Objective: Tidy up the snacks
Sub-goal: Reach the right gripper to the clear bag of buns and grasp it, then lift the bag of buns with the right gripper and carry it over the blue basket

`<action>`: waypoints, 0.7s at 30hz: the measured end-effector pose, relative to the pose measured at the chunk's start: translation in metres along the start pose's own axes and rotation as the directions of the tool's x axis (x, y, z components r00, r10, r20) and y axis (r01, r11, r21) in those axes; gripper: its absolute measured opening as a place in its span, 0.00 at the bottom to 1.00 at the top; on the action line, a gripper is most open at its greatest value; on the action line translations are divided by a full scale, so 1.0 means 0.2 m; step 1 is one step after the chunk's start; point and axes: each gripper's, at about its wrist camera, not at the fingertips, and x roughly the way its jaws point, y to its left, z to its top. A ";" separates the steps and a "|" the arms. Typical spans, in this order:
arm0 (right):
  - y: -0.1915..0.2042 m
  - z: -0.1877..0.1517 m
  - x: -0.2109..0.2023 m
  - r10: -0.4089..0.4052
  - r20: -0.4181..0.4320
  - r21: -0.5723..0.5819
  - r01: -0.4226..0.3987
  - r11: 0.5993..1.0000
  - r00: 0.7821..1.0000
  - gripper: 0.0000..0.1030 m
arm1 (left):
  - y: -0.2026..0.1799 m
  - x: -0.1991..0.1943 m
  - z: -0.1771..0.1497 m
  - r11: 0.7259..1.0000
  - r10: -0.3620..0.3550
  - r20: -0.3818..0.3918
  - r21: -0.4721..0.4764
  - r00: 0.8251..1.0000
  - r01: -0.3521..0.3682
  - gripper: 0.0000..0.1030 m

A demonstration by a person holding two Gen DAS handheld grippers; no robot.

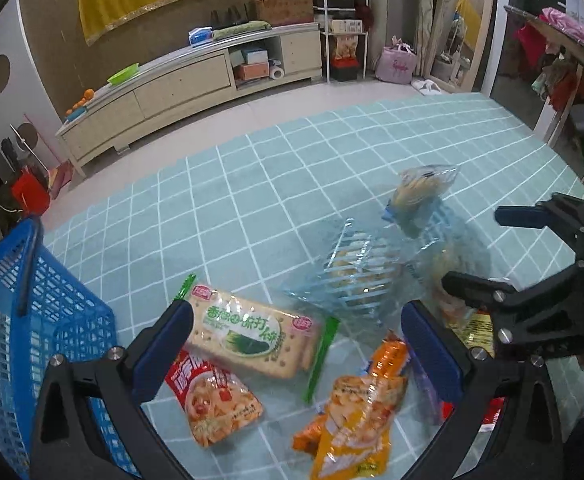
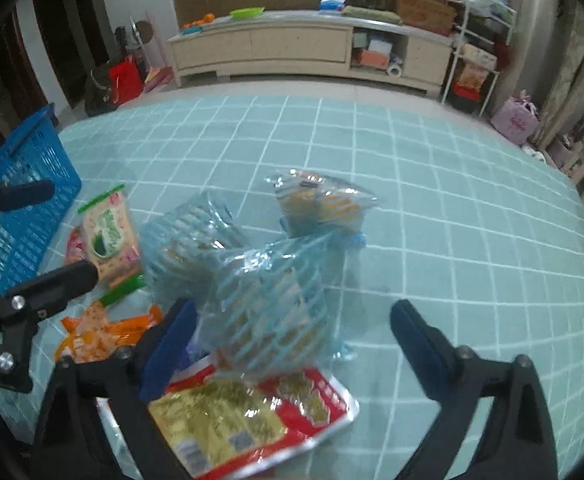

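Note:
Snack packs lie on a teal grid-pattern mat (image 1: 251, 200). In the left wrist view my left gripper (image 1: 296, 340) is open above a green soda-cracker pack (image 1: 251, 332), a red snack bag (image 1: 215, 400) and an orange snack bag (image 1: 356, 416). A blue basket (image 1: 23, 320) stands at the left. In the right wrist view my right gripper (image 2: 292, 332) is open over a clear blue-striped pack (image 2: 267, 304), with a red and yellow bag (image 2: 243, 424) below it. Two more clear packs (image 2: 320, 200) lie beyond. The right gripper also shows in the left wrist view (image 1: 488, 248).
A long cream TV cabinet (image 1: 179, 84) stands along the far wall with a green plate and oranges on it. A white shelf rack (image 1: 344, 20) and a pink bag (image 1: 396, 64) stand at the back right. A red bag (image 1: 31, 196) sits by the mat's left edge.

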 end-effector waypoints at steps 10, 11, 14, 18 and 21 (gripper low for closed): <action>-0.05 0.01 0.05 0.085 0.006 0.041 -0.086 0.995 0.996 0.62 | -0.02 0.08 0.04 0.999 -0.007 -0.012 0.039 1.000 0.007 1.00; -0.06 0.00 0.03 0.085 0.010 0.055 -0.085 0.995 0.996 0.61 | -0.03 0.08 0.04 0.999 -0.014 -0.011 0.044 1.000 0.014 1.00; -0.10 -0.02 -0.03 0.080 0.027 0.090 -0.082 0.993 0.996 0.60 | -0.07 0.11 0.06 0.996 -0.033 -0.016 0.076 0.999 0.034 1.00; -0.17 -0.03 -0.07 0.036 0.026 0.130 -0.039 0.991 0.999 0.60 | -0.13 0.16 0.12 0.989 -0.050 -0.026 0.142 0.998 0.053 1.00; -0.20 -0.05 -0.07 -0.017 0.008 0.157 0.016 0.987 1.000 0.60 | -0.15 0.22 0.16 0.983 -0.088 -0.057 0.156 0.994 0.096 1.00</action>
